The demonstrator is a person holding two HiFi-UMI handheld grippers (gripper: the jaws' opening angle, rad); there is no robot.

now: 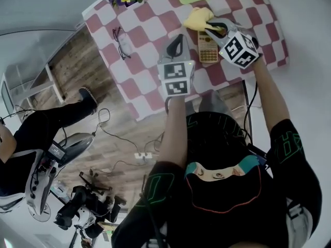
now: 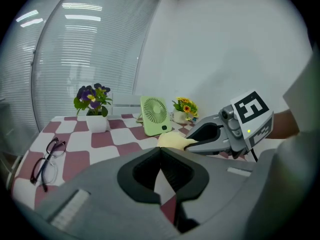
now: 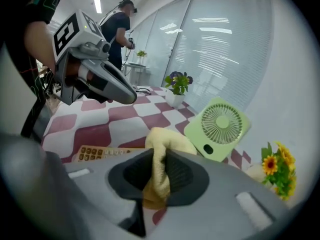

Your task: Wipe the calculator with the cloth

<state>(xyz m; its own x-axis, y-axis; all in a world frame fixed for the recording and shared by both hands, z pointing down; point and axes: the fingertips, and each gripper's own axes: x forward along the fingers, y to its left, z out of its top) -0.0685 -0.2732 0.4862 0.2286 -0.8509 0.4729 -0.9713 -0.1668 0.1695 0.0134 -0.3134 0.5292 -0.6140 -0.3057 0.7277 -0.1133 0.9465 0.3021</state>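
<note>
Calculator (image 1: 208, 49) lies flat on the checkered tabletop (image 1: 150, 19), long axis running away from the person, yellow cloth (image 1: 199, 18) at its far end. Right tool (image 1: 214, 29) is clenched on the cloth. Only the right gripper view shows that fold between the jaws, plus the calculator's keys. Left tool (image 1: 178, 39) is closed and empty, just left of the calculator; the head view alone shows the full calculator.

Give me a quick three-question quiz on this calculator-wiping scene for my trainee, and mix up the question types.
1. True or false: the left hand-held gripper has its jaws wide apart.
2. The calculator lies on: A a checked tablecloth, B a tray, C bare wood.
3. Fill in: the right hand-held gripper is shut on the yellow ___.
Key: 1 false; 2 A; 3 cloth.
</note>
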